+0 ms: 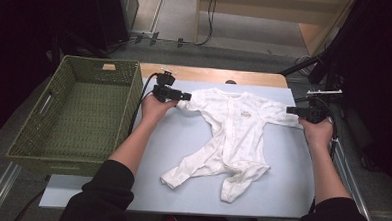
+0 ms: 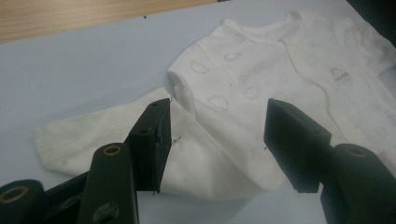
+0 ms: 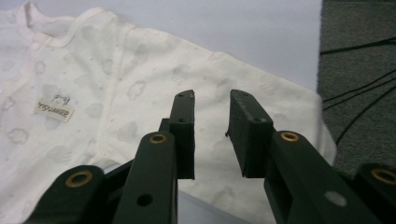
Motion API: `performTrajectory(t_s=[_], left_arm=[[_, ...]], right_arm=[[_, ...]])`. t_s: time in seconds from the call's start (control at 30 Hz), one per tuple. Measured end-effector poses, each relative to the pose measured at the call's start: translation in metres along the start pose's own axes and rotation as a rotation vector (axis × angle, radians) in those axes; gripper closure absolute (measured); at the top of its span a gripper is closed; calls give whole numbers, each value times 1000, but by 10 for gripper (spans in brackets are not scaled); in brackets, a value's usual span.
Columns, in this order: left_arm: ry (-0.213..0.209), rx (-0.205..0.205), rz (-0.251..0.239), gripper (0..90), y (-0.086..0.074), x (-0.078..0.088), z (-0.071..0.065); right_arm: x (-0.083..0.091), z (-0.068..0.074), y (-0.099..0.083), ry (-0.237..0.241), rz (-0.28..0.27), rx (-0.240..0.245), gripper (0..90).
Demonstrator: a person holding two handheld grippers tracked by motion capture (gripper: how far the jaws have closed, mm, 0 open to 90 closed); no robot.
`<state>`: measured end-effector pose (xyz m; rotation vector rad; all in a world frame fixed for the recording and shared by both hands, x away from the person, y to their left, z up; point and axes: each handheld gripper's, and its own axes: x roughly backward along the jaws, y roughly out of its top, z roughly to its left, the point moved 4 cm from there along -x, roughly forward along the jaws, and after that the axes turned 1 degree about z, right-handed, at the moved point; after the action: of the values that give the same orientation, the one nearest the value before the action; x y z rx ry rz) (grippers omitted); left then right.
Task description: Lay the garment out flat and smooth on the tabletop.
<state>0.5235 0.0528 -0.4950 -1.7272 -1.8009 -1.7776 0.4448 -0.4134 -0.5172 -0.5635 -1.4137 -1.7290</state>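
Garment: white baby romper point(image 1: 235, 130) spread flat, front up, on the pale blue mat point(image 1: 182, 140); both sleeves out to the sides, 2 legs trailing toward the near edge.
Left gripper point(image 1: 187, 96): at the end of the romper's left sleeve; jaws wide apart, cloth lying between them, pads not pressing.
Right gripper point(image 1: 290, 110): at the right sleeve; jaws parted by a narrow gap, nothing pinched, sleeve lying under them.
Basket: green woven basket point(image 1: 73, 115) left of the mat, just beside it.
Label: small tag point(image 3: 54, 111) on the chest.
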Motion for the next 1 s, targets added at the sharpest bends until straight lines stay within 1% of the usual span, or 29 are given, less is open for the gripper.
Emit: performTrajectory(t_s=[0.07,0.1,0.23,0.27,0.33,0.37,0.4,0.47,0.53,0.63,0.67,0.8,0.93,1.0], left_arm=[[6,3,-3,429,2,-3,1],[6,3,5,433,2,-5,1],[37,-9,25,445,3,-12,4],[40,-10,27,446,3,-13,4],[60,-13,34,456,4,-16,5],[67,-22,40,456,5,-17,6],[70,-18,39,466,5,-18,6],[88,-18,34,484,6,-20,7],[93,-18,36,512,6,-22,9],[112,-17,54,556,4,-26,10],[121,-19,62,558,4,-27,11],[119,-6,56,673,4,-29,12],[112,-3,72,810,3,-31,12],[108,-1,79,859,1,-31,13]], right_arm=[[-2,4,-1,15,4,6,648],[-3,6,-2,26,9,17,633],[-6,11,-5,50,-1,18,605],[-7,13,-6,59,-3,21,587],[-8,16,-8,68,-8,21,556],[-9,18,-8,73,-8,25,537],[-9,20,-9,73,-9,31,517],[-9,24,-10,91,-11,34,484],[-8,28,-11,101,-16,44,478],[-8,33,-14,113,-24,61,476],[-7,34,-15,114,-24,64,475],[-7,39,-18,117,-21,79,475],[-5,42,-21,119,-21,90,476],[-5,42,-21,122,-25,93,476]])
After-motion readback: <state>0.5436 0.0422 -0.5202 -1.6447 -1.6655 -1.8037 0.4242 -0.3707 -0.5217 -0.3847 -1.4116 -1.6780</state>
